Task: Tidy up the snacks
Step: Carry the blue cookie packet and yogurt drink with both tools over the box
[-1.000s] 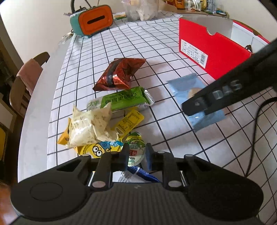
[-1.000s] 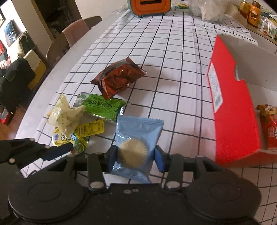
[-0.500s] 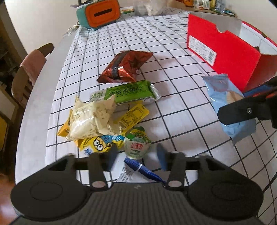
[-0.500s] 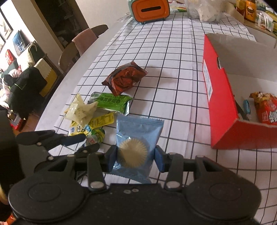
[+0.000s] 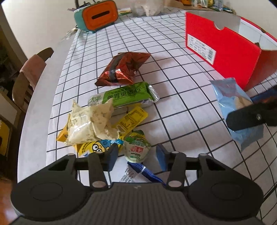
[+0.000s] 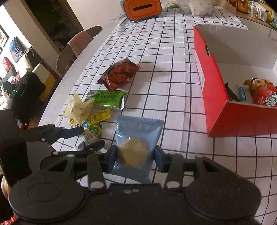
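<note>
My right gripper (image 6: pixel 136 158) is shut on a light blue snack packet (image 6: pixel 138 133) and holds it above the checked tablecloth, left of the open red box (image 6: pixel 216 97). The packet also shows in the left wrist view (image 5: pixel 230 102). My left gripper (image 5: pixel 136 155) is open over a small green jelly cup (image 5: pixel 136 148), which lies between its fingers. Beyond it lie a cream wrapper (image 5: pixel 88 122), yellow packets (image 5: pixel 133 117), a green bar (image 5: pixel 128 95) and a red-brown foil bag (image 5: pixel 123 69).
The red box holds a red snack bag (image 6: pixel 263 93) and small items. An orange and teal case (image 5: pixel 97 15) stands at the table's far end. Chairs (image 5: pixel 29 77) stand along the left edge. A blue wrapper (image 5: pixel 143 171) lies under my left gripper.
My left gripper has opened around the jelly cup. My right gripper has lifted the blue packet and drawn it back toward the near side, so the box's inside came into view.
</note>
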